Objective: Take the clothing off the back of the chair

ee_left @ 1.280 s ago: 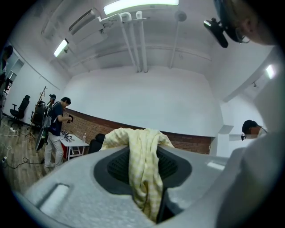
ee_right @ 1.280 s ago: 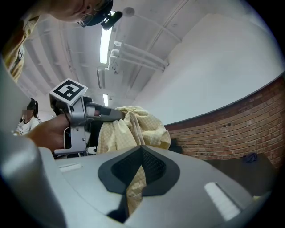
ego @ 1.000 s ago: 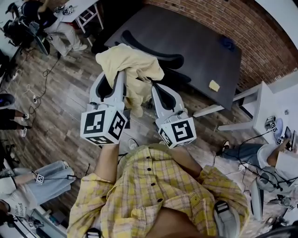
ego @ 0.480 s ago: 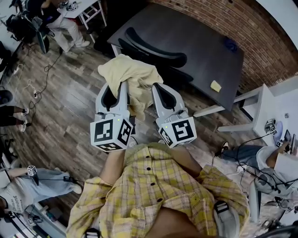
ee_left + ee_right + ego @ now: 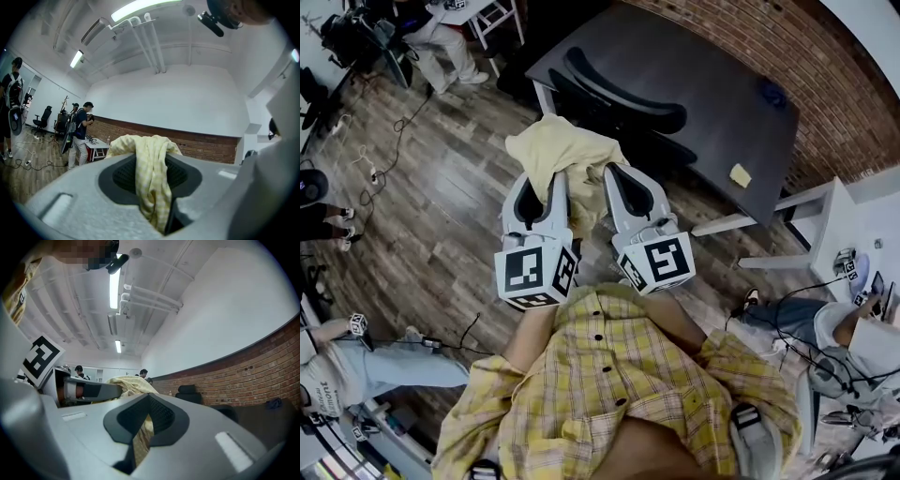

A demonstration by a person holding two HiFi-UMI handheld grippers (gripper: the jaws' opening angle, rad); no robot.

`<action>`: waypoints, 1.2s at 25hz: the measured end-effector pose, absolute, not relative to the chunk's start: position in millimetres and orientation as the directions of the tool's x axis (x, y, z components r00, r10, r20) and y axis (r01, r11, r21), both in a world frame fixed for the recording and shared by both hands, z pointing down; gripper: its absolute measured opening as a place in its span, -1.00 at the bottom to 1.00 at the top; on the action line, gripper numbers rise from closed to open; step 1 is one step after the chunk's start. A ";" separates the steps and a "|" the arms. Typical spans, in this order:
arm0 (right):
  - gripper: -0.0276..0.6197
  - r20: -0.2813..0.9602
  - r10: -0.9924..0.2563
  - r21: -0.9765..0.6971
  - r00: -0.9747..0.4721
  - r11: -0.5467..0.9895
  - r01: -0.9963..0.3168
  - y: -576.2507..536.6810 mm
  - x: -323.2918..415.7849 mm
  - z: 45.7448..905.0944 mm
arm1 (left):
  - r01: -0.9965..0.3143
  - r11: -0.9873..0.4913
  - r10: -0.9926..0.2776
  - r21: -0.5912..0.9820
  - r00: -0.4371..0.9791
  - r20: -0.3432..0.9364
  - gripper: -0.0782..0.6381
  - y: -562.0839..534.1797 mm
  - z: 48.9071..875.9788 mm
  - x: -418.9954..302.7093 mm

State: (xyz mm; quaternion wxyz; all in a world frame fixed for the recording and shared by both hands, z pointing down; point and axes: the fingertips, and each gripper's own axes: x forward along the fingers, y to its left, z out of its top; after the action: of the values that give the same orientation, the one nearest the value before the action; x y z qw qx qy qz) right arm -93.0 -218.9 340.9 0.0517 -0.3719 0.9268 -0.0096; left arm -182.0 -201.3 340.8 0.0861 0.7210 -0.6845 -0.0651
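A pale yellow checked garment [image 5: 555, 150] hangs bunched between my two grippers, in front of the black office chair [image 5: 623, 89] and off its backrest. My left gripper [image 5: 547, 184] is shut on a fold of it; in the left gripper view the garment [image 5: 151, 187] runs down through the gap of that gripper [image 5: 157, 161]. My right gripper [image 5: 613, 180] is shut on another fold, and in the right gripper view a strip of the garment [image 5: 140, 439] shows between the pads. Both grippers point level, side by side.
A dark table [image 5: 712, 84] stands behind the chair with a yellow note [image 5: 738, 175] and a blue object [image 5: 772, 94] on it. A white side table [image 5: 830, 225] is at right. People stand and sit at left and right; cables [image 5: 384, 141] lie on the wooden floor.
Both grippers have drawn back toward me with the garment, the left one sinking and shifting right. The garment has come away from the chair's backrest.
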 end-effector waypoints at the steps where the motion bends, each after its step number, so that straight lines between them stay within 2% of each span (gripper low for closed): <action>1: -0.91 -0.085 -0.686 -0.053 -0.722 0.727 -0.685 -218.5 -95.8 341.1 | -0.977 -0.046 -0.998 0.210 0.052 0.025 -0.43 -200.3 342.6 -182.6; 20: -0.91 -0.049 -0.646 -0.045 -0.762 0.764 -0.644 -213.1 -122.1 355.3 | -0.988 0.068 -0.997 0.136 -0.061 0.054 -0.41 -185.9 374.4 -197.6; 30: -0.91 -0.034 -0.640 -0.028 -0.767 0.768 -0.640 -217.0 -125.5 360.6 | -0.989 0.081 -0.995 0.125 -0.074 0.063 -0.41 -189.0 381.5 -196.1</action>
State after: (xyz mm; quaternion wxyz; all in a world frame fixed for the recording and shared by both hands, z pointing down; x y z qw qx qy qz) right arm -125.5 -217.0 360.6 0.0207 -0.3404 0.9400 -0.0072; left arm -196.1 -189.0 381.5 0.0658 0.6774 -0.7323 -0.0244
